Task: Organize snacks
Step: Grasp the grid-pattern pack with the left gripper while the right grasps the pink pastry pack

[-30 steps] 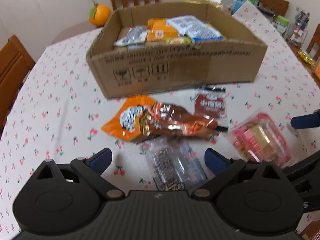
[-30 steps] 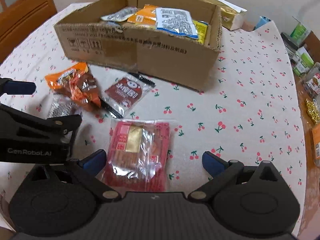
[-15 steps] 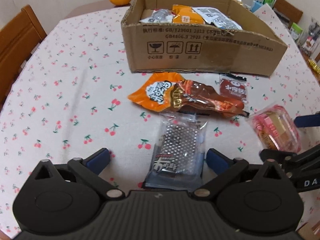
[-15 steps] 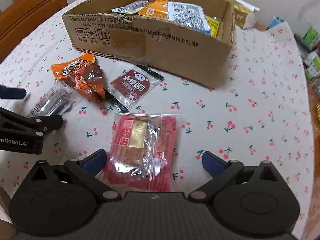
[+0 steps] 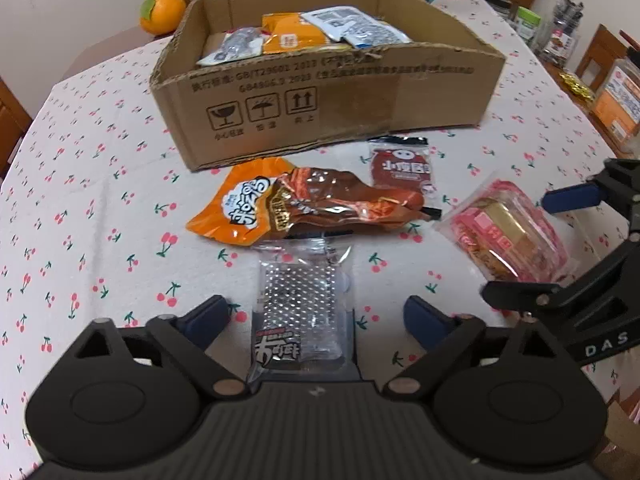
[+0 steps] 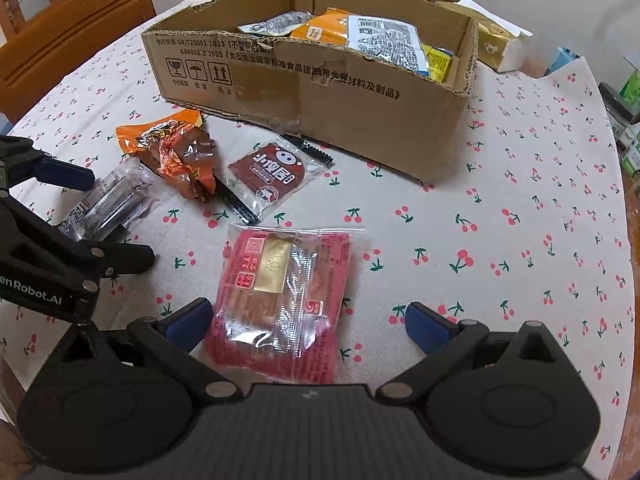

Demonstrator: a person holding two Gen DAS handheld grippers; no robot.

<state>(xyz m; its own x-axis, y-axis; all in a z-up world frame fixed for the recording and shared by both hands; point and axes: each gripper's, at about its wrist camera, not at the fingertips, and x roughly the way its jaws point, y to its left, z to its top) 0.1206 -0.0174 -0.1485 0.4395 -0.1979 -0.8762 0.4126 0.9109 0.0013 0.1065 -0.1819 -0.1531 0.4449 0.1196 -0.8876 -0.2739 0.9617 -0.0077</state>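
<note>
A clear pack with a silver inner wrap (image 5: 300, 304) lies flat on the cherry-print cloth between the pads of my left gripper (image 5: 316, 318). Its jaws are closing, with a gap left on both sides. Just beyond lie an orange-and-brown pack (image 5: 304, 204) and a small dark red pack (image 5: 400, 166). A pink pack with a gold label (image 6: 280, 292) lies between the wide-apart pads of my right gripper (image 6: 308, 322), the left pad (image 6: 188, 320) close to its edge. The cardboard box (image 6: 312, 92) behind holds several packs.
An orange fruit (image 5: 162, 8) sits behind the box and a gold tissue pack (image 6: 496, 44) stands at its far right corner. Jars and containers (image 5: 616, 100) crowd the right table edge. Wooden chairs (image 6: 76, 32) ring the table. Both grippers work side by side.
The left gripper's view has tilted and shifted, and its jaws have narrowed a little around the clear pack. The right gripper has stayed over the pink pack.
</note>
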